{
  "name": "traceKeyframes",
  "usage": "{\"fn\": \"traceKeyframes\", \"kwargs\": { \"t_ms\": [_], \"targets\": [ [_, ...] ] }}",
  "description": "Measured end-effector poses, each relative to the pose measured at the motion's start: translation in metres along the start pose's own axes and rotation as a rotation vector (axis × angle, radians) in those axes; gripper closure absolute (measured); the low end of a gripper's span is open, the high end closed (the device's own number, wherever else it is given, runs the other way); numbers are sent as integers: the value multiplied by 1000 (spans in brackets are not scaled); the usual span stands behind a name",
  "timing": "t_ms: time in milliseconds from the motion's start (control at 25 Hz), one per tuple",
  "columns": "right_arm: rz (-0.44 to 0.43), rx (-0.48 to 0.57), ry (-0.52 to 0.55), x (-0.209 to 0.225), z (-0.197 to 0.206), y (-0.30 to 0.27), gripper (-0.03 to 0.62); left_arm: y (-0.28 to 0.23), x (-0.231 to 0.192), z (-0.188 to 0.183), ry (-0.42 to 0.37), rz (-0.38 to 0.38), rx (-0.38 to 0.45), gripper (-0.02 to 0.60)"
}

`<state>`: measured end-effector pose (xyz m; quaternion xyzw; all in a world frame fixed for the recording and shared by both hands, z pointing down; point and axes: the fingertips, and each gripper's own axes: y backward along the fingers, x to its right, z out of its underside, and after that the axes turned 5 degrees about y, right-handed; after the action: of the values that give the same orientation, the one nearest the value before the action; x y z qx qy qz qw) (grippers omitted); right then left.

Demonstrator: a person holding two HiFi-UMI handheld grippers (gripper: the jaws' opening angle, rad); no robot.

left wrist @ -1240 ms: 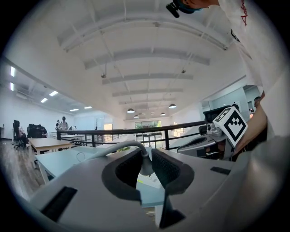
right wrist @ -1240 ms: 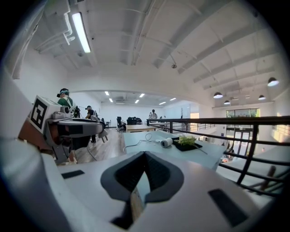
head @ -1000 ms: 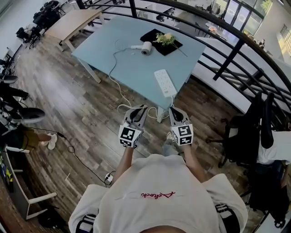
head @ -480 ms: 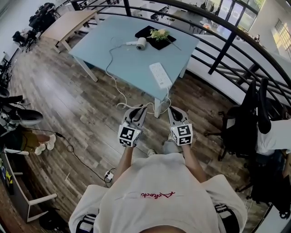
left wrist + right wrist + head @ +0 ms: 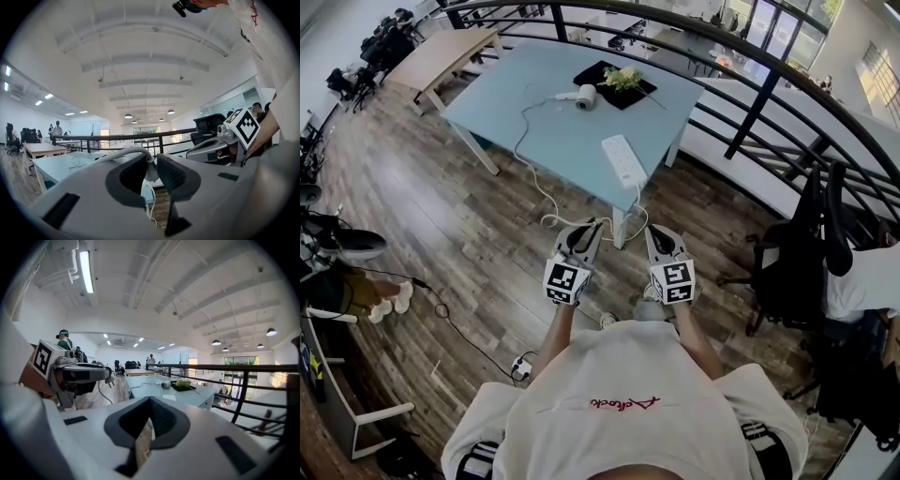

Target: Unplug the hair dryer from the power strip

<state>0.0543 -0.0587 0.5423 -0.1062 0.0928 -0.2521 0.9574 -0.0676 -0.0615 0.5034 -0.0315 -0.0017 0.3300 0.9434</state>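
the wooden floor point(image 5: 459, 216) fills most of the head view. the light blue surface point(image 5: 572, 131) stands on it ahead of you. a black railing point(image 5: 750, 103) runs behind the surface and along its right side. a black office chair point(image 5: 811, 253) stands at your right.

items on the surface:
- a black mat point(image 5: 602, 71) lies at the far end and carries a bunch of flowers point(image 5: 623, 78).
- the hair dryer point(image 5: 585, 97) lies just beside the mat, on its left.
- the white power strip point(image 5: 623, 160) lies flat near the near edge, well apart from the hair dryer.

the white cord point(image 5: 528, 155) runs from the hair dryer across the surface and drops over the left edge. it then loops on the floor and rises to your left tongs point(image 5: 589, 225).

you hold both sets of tongs ahead of your chest, above the floor and short of the surface.

left tongs: pinching the plug point(image 5: 150, 171) of the hair dryer cord. the pads press on both sides of the white plug body. the cord arches out over the left pad. in the right gripper view the plug's pins stick out in free air. the plug is out of the power strip and well apart from it.

right tongs point(image 5: 658, 231): just beside the left tongs, not touching them. the pads are pressed together at the tips, with nothing between them.
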Motion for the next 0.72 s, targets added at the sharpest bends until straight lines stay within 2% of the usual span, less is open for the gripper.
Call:
{"fn": "traceKeyframes", "kwargs": {
  "t_ms": [720],
  "targets": [
    [-4,-22,-21,-17,10,2,577,12,-2,8,7,12,-9,517]
  ]
}}
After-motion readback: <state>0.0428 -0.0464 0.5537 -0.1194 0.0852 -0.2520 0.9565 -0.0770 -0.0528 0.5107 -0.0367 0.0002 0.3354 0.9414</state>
